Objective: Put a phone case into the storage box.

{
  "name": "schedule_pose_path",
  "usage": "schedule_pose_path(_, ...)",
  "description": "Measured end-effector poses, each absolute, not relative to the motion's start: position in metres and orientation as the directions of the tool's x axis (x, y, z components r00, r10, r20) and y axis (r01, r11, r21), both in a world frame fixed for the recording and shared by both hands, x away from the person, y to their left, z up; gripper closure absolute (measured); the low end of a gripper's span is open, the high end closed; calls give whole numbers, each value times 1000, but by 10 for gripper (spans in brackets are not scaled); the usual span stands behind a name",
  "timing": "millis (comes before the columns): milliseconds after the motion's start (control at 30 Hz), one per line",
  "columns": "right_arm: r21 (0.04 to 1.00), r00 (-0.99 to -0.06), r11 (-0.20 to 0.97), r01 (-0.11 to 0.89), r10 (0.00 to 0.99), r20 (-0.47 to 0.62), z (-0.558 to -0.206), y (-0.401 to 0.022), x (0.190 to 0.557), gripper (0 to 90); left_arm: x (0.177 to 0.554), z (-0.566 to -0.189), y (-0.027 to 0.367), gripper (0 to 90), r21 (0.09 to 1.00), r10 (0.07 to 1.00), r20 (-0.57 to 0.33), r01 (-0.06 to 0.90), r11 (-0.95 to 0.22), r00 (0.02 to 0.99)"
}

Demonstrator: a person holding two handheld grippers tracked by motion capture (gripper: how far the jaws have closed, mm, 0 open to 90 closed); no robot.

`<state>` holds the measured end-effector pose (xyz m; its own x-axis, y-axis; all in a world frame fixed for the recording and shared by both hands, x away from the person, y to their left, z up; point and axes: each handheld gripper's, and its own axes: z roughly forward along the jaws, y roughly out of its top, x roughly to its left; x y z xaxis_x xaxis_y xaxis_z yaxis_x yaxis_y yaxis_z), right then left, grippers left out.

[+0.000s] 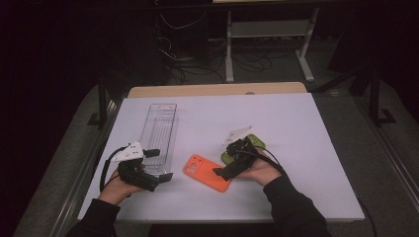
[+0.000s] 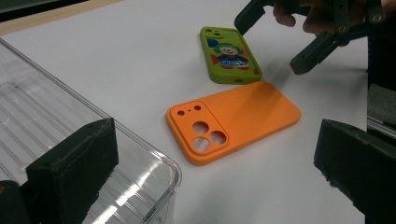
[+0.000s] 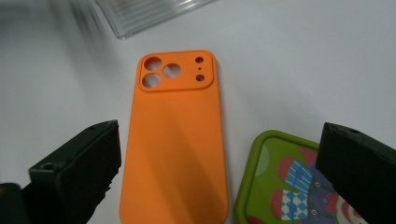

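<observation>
1. Your right gripper (image 1: 228, 168) hovers over the orange phone case (image 1: 206, 172), jaws spread, pinching nothing.
2. Orange case lies flat on the white table (image 1: 296, 148), green clown-print case (image 2: 229, 54) just beside it.
3. Your left gripper (image 1: 159, 167), jaws apart, sits at the clear plastic tray (image 1: 160, 128)'s near end.
4. Tray holds nothing; likely both cases remain to load.

An orange phone case (image 2: 233, 121) lies camera-holes-up mid-worktop (image 2: 140, 60), a green clown-printed case (image 2: 229, 55) just beside it at twelve o'clock, a clear tray (image 2: 56, 126) at nine o'clock, and the right hand-held gripper (image 2: 275, 42), jaws apart, at one o'clock.
</observation>
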<state>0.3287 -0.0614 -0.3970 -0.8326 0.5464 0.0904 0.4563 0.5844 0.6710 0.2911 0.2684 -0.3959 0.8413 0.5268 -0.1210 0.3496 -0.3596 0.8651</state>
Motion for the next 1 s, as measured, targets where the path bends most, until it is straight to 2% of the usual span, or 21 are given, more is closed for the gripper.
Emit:
schedule_pose_path(300,625,-844,631,460,529,87,-403,-43,330,0,291,-396,268,0,865,525,-117,346,-362,843)
schedule_pose_path(467,599,-861,677,428,507,42,-411,-34,331,14,290,-397,268,0,864,526,-121,350,-361,842)
schedule_pose_path(1000,525,-878,738,425,478,40,-433,-16,327,69,290,-397,268,0,866,525,-120,347,-360,843)
